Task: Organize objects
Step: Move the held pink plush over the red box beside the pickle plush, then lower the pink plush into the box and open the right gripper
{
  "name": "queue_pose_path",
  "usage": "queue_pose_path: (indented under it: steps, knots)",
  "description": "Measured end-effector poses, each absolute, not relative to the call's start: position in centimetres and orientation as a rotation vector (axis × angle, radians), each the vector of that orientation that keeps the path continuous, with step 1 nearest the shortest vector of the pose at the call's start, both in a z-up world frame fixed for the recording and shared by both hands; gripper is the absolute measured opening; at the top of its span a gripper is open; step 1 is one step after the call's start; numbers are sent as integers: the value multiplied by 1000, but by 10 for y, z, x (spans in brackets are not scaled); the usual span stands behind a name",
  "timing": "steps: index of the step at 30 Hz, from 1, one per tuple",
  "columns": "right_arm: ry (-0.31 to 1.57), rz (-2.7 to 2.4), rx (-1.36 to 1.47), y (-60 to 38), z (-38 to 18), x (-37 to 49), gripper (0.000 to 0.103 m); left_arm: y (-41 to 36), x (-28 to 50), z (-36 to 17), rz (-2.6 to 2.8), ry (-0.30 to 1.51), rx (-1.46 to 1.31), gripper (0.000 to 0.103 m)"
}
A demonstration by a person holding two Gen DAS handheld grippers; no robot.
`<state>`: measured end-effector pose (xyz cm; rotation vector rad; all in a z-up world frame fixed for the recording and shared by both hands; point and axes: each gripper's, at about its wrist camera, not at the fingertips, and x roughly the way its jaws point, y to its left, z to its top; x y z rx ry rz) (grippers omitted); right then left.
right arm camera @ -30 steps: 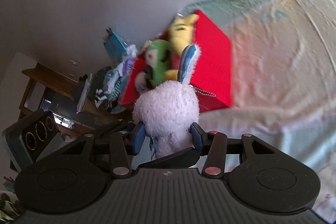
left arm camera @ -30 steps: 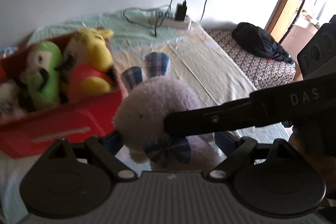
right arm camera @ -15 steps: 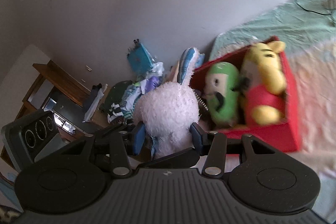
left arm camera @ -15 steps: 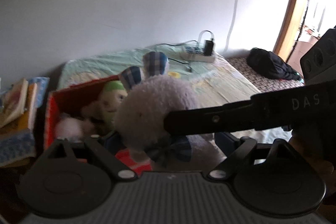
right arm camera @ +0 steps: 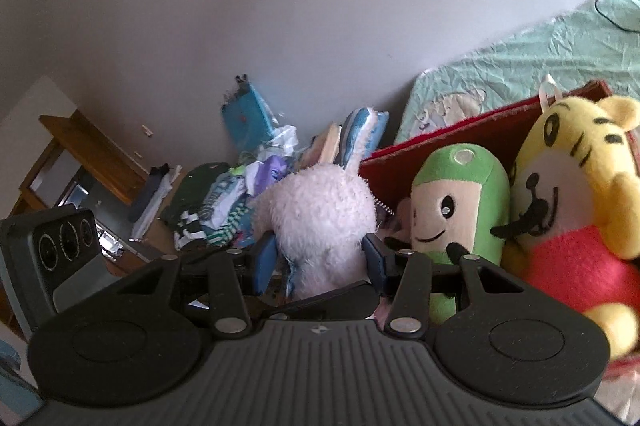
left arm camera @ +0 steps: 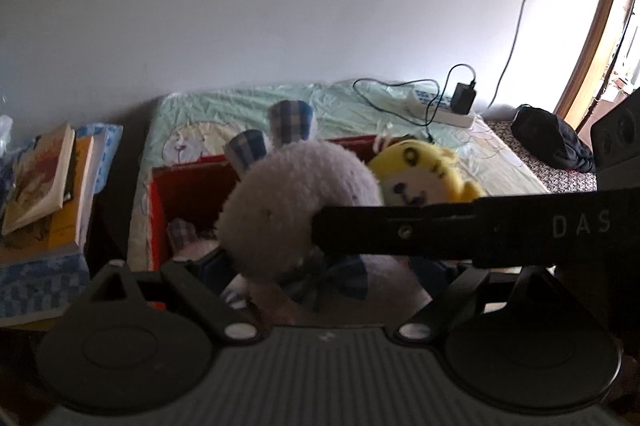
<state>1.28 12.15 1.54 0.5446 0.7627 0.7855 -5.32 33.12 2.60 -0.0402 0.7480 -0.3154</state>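
A fluffy pale-lilac bunny plush (left arm camera: 288,210) with plaid ears and a plaid bow is held by both grippers over the left end of the red box (left arm camera: 188,186). My left gripper (left arm camera: 324,266) grips its body low down. My right gripper (right arm camera: 318,262) is shut on its sides, and its finger crosses the left wrist view (left arm camera: 440,230). The bunny also shows in the right wrist view (right arm camera: 316,214). In the red box (right arm camera: 440,142) sit a green plush (right arm camera: 460,202) and a yellow tiger plush (right arm camera: 572,186) with a red shirt; the tiger also shows in the left wrist view (left arm camera: 416,178).
The box stands on a bed with a pale green sheet (left arm camera: 224,114). A power strip with charger and cables (left arm camera: 444,106) and a black cloth (left arm camera: 552,142) lie further along the bed. Books (left arm camera: 44,178) are stacked left of the bed. Clothes (right arm camera: 216,210) are piled by the wall.
Both grippers have carried the bunny left and closer to the red box; it now hangs over the box's left end, with the green and tiger plush close beside it.
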Motion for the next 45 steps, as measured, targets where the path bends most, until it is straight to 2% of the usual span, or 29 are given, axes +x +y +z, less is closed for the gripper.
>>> queue_pose_path:
  steps: [10, 20, 26, 45]
  knots:
    - [808, 723, 535, 140, -12, 33, 48, 342, -18, -6, -306, 812, -30, 90]
    - [822, 686, 516, 143, -20, 41, 46, 340, -9, -17, -298, 825, -1, 94]
    - [852, 686, 532, 139, -11, 36, 51, 332, -15, -11, -273, 834, 42, 97]
    - [813, 465, 390, 108, 28, -3, 52, 297, -53, 18, -24, 877, 163, 98]
